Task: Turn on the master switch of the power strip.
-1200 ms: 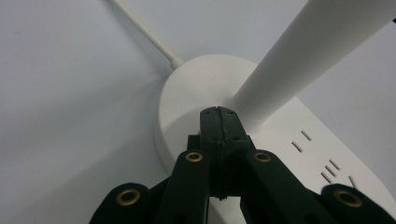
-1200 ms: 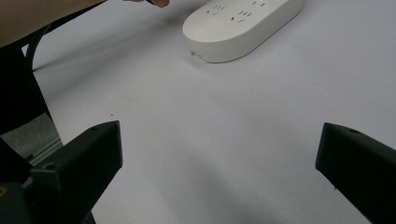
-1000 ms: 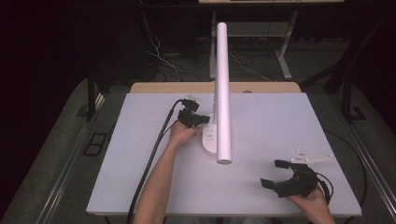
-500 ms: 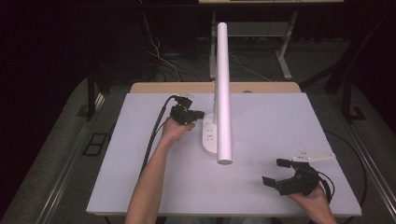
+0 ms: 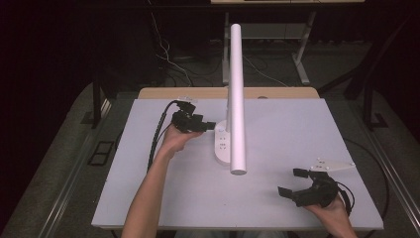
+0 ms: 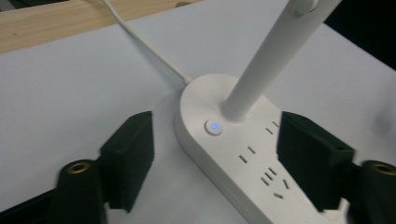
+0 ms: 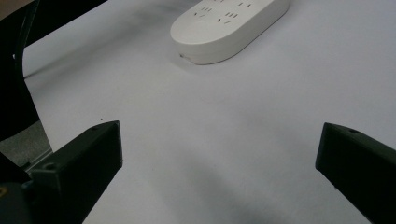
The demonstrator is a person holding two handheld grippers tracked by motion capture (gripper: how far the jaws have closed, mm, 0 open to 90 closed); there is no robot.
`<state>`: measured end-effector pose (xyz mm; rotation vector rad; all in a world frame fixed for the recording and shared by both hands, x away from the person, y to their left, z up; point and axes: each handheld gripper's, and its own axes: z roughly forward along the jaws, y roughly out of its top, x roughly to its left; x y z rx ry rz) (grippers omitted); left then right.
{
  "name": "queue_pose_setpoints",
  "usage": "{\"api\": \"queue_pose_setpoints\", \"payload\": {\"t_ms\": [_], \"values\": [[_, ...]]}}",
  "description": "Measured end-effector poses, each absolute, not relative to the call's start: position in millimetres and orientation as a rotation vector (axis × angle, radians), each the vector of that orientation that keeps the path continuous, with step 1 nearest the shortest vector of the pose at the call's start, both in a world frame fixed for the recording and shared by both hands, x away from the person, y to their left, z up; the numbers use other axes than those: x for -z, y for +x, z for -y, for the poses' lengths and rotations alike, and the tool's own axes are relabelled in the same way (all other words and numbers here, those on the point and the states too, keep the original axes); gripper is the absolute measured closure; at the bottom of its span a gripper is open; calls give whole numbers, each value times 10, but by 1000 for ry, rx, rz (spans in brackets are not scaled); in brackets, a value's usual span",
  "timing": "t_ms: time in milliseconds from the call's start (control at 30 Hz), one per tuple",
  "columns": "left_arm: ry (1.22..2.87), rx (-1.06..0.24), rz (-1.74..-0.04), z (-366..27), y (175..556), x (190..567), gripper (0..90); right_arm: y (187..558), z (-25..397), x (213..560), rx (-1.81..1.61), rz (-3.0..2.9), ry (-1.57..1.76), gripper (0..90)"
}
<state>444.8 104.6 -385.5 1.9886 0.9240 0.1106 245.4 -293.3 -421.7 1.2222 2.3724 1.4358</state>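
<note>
A white desk lamp with a power-strip base is seen standing near the middle of a white-topped bench, its tube-like arm rising from the far end of the base and reaching forward over it. The left gripper, which a second ago was held over the bench just left of the base, has been moved a little farther away from the person and turned toward the base, so that its fingers are now spread wide at the base's far end, one on the bare bench beside it and the other over the socket slots, with nothing held between them. In the left gripper view a round button is seen glowing blue at the foot of the arm, directly ahead between the fingers, and a white cord is seen running from the base toward the bench's wooden back edge. The shift is judged to be an approach to that button or to the base itself; no contact is visible yet. The right gripper has been kept where it was, near the front right corner of the bench and well apart from the lamp, its fingers fully parted and empty, with the near end of the base visible ahead of them.
</note>
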Motion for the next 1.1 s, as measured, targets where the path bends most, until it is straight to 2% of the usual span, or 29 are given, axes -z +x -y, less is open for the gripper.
{"api": "queue_pose_setpoints", "payload": {"t_ms": [167, 200, 600, 1100], "values": [[1989, -79, -950, -1155, 4395, 3807, 19, 2455, 2937, 4214, -1437, -2372, 1229, 1], [1985, -82, -953, -1171, 4378, 3802, 0, 2454, 2937, 4213, -1438, -2372, 1229, 1], [1936, -116, -949, -1412, 4021, 3707, 0, 2451, 2943, 4208, -1440, -2364, 1228, 1], [1911, -137, -896, -1502, 3554, 3731, 0, 2438, 2929, 4196, -1449, -2357, 1218, 1]]}}
